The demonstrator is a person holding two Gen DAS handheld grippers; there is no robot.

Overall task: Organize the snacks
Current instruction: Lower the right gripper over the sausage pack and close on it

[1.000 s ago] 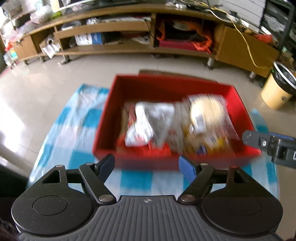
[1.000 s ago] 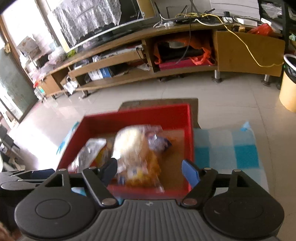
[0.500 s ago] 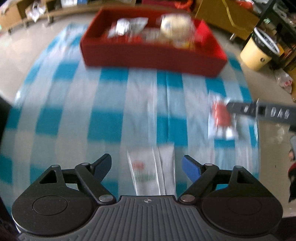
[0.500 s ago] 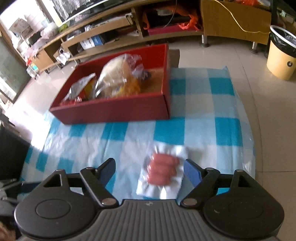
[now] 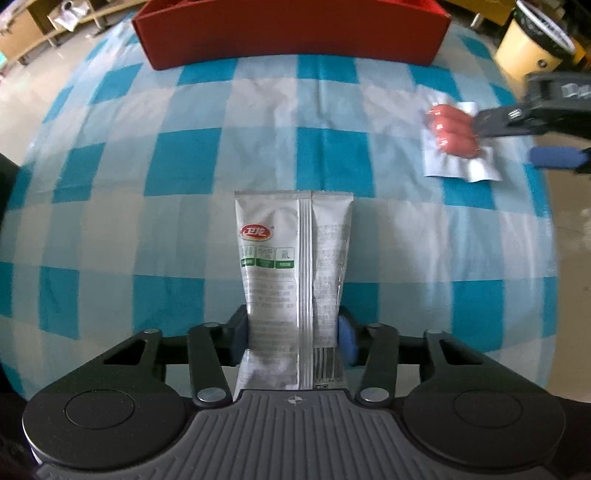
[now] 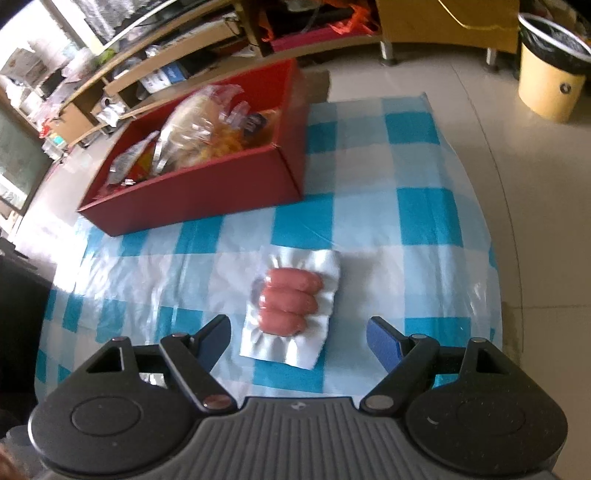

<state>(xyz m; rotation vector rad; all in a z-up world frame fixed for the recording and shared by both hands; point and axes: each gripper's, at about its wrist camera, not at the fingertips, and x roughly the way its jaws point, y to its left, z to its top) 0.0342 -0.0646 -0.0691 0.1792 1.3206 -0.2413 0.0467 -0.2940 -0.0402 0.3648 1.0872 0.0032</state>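
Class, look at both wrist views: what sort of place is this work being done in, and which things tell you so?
Probably a home living room. A long low wooden media unit with cluttered shelves lines the wall, a yellow waste bin stands on the tiled floor, and snacks lie on a blue checked cloth.

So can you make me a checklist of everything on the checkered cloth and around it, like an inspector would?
Surface: blue and white checkered cloth, wrinkled, on a tile floor.
Job's things: white snack packet lying lengthwise between the left gripper's fingers; sausage pack flat on the cloth; red box already holding bagged snacks.
Clutter: nothing seen on the cloth besides these.
Grippers: left gripper has just been closing, pads against the packet's sides; right gripper open, straddling the sausage pack without touching it.
Cables: yellow cable along the wooden cabinet.
Surroundings: yellow bin, cluttered low shelves.
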